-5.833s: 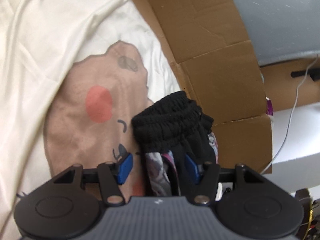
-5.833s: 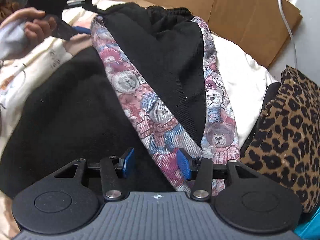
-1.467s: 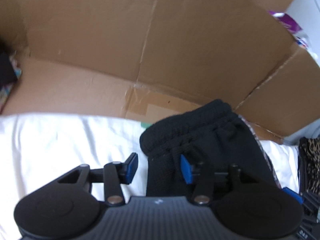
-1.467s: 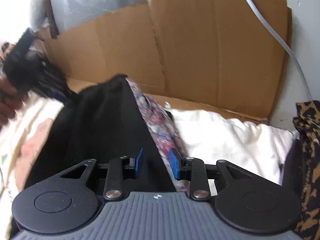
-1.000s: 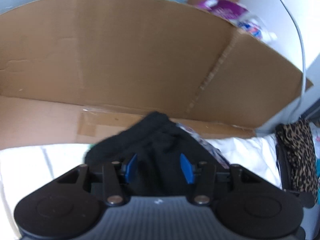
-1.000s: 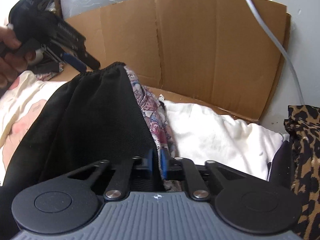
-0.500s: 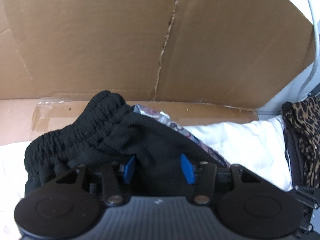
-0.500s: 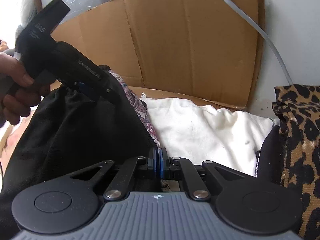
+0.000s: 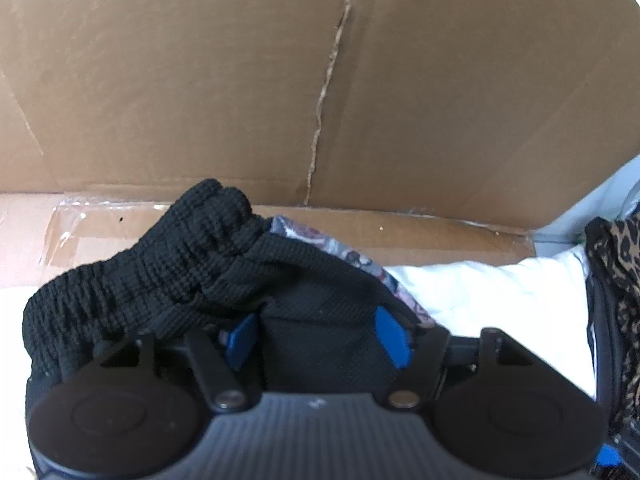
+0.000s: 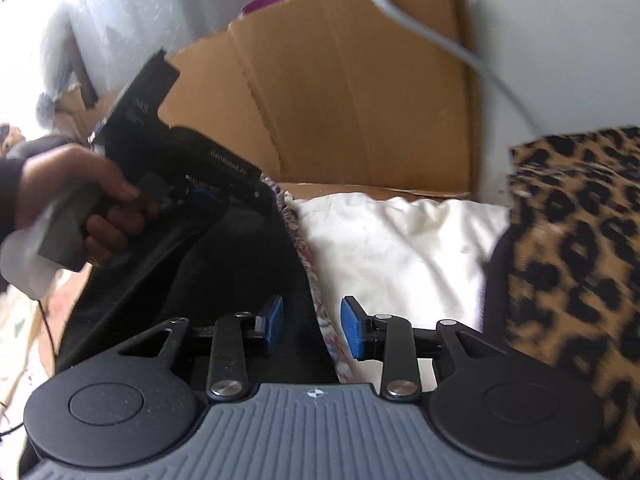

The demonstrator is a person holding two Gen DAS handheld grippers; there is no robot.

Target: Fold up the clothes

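The black knit garment (image 9: 168, 264) has a gathered elastic waistband and a teddy-bear print stripe (image 9: 340, 248) along its side. My left gripper (image 9: 316, 338) is open, and black cloth bulges up between its blue pads (image 9: 240, 338). In the right wrist view a hand (image 10: 68, 188) holds that left gripper (image 10: 256, 192) at the garment's raised top edge. My right gripper (image 10: 312, 328) is open, and the garment's edge with the print stripe (image 10: 308, 264) runs between its fingers, touching neither pad.
A cardboard wall (image 9: 320, 80) stands close behind the garment. White bedding (image 10: 400, 248) lies to the right of it. A leopard-print cloth (image 10: 580, 240) is piled at the far right. A grey cable (image 10: 460, 44) hangs across the wall.
My right gripper was shut on the garment's edge half a second ago and has opened. The left gripper has pushed a little deeper into the black cloth near the waistband.
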